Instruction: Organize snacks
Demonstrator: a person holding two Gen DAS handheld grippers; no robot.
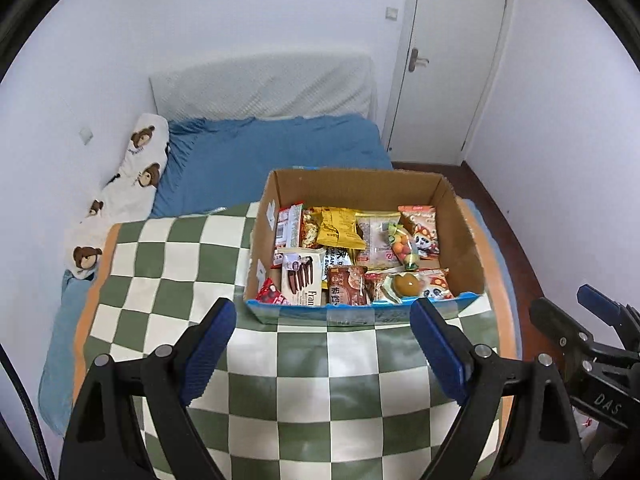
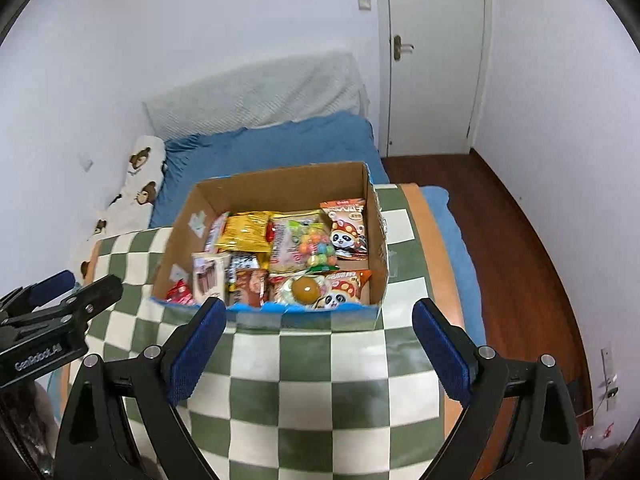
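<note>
An open cardboard box (image 1: pixel 460 240) sits on a green-and-white checkered cloth (image 1: pixel 300 380), also in the right wrist view (image 2: pixel 180 236). It holds several snack packs: a yellow bag (image 1: pixel 338 226), a panda pack (image 1: pixel 422 236), a white chocolate-stick box (image 1: pixel 300 276) and a round jelly cup (image 1: pixel 405 284). My left gripper (image 1: pixel 322 312) is open and empty, just short of the box's near wall. My right gripper (image 2: pixel 318 312) is open and empty, also at the near wall; it shows at the right edge of the left wrist view (image 1: pixel 592 312).
A bed with a blue sheet (image 1: pixel 260 160) lies behind the box. A bear-print pillow (image 1: pixel 132 176) lies along the left wall. A white door (image 1: pixel 452 52) stands at the back right. Dark wooden floor (image 2: pixel 520 240) runs along the right.
</note>
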